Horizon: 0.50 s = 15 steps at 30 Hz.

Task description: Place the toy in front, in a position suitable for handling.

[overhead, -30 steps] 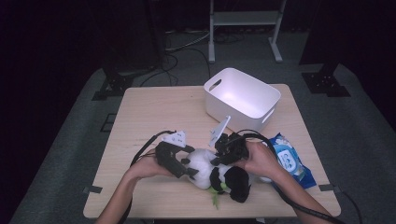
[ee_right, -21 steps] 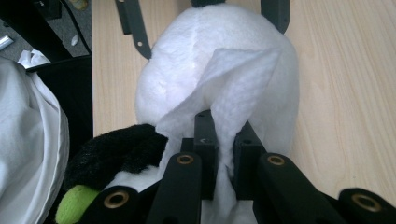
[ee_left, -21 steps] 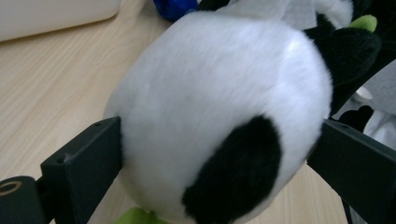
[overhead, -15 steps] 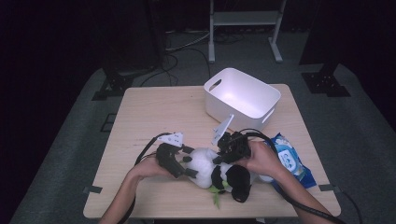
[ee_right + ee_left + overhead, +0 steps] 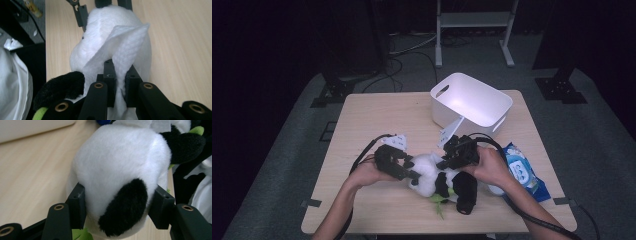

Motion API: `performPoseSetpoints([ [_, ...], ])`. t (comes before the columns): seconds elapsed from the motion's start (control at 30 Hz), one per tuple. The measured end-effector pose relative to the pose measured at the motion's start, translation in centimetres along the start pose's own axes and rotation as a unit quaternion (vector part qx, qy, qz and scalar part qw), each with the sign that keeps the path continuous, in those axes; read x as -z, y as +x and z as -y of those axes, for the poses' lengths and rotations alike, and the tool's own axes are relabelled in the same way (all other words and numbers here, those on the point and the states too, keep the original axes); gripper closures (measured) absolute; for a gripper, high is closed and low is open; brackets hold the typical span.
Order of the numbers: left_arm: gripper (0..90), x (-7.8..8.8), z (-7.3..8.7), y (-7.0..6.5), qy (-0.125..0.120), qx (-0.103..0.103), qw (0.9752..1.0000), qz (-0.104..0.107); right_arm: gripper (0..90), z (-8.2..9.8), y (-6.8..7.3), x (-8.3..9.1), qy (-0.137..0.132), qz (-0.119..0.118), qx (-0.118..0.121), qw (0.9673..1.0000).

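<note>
A black-and-white plush panda (image 5: 432,179) lies on the wooden table (image 5: 377,120) near its front edge. My left gripper (image 5: 414,175) comes at it from the left. In the left gripper view its jaws have just been closing, and the pads (image 5: 77,202) now press both sides of the white head (image 5: 117,160) by a black ear. My right gripper (image 5: 444,165) is shut on a white wipe (image 5: 122,50), which it holds against the top of the panda's head (image 5: 92,42). The left gripper's fingers (image 5: 81,13) show beyond it.
A white plastic bin (image 5: 472,102) stands at the back right of the table. A blue pack of wipes (image 5: 522,172) lies at the right edge, beside my right hand. Black cables trail from both grippers over the table's front.
The left gripper's jaws have closed in on the panda's head. The right gripper stays where it was, with the wipe in it.
</note>
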<state>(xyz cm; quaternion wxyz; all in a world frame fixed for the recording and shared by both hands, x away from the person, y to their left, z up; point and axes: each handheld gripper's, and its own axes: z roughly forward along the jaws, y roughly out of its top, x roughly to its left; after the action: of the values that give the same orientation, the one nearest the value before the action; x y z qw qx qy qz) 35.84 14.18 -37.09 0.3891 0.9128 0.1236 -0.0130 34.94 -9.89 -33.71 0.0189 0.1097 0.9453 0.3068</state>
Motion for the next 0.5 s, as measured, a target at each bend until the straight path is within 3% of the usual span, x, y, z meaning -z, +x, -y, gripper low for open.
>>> performPoseSetpoints([
  [0.1, 41.0, 1.9, -1.4, -0.8, 0.026, -0.012, 0.9989, -0.038, 82.4, -0.8, 0.2, 0.6, -0.018, 0.013, 0.004, 0.9997],
  [0.23, 40.9, 3.5, -3.0, -1.6, 0.053, -0.026, 0.996, -0.067, 82.3, -1.9, 0.7, 1.5, -0.026, 0.033, 0.014, 0.999],
  [0.37, 40.9, 3.1, -3.7, -2.2, 0.064, -0.035, 0.9947, -0.072, 82.5, -1.3, 0.9, 1.7, -0.021, 0.036, 0.013, 0.999],
  [0.5, 39.8, 1.7, -4.1, -2.4, 0.073, -0.046, 0.9945, -0.06, 82.7, 0.3, 0.9, 1.5, -0.009, 0.03, 0.003, 0.9995],
])
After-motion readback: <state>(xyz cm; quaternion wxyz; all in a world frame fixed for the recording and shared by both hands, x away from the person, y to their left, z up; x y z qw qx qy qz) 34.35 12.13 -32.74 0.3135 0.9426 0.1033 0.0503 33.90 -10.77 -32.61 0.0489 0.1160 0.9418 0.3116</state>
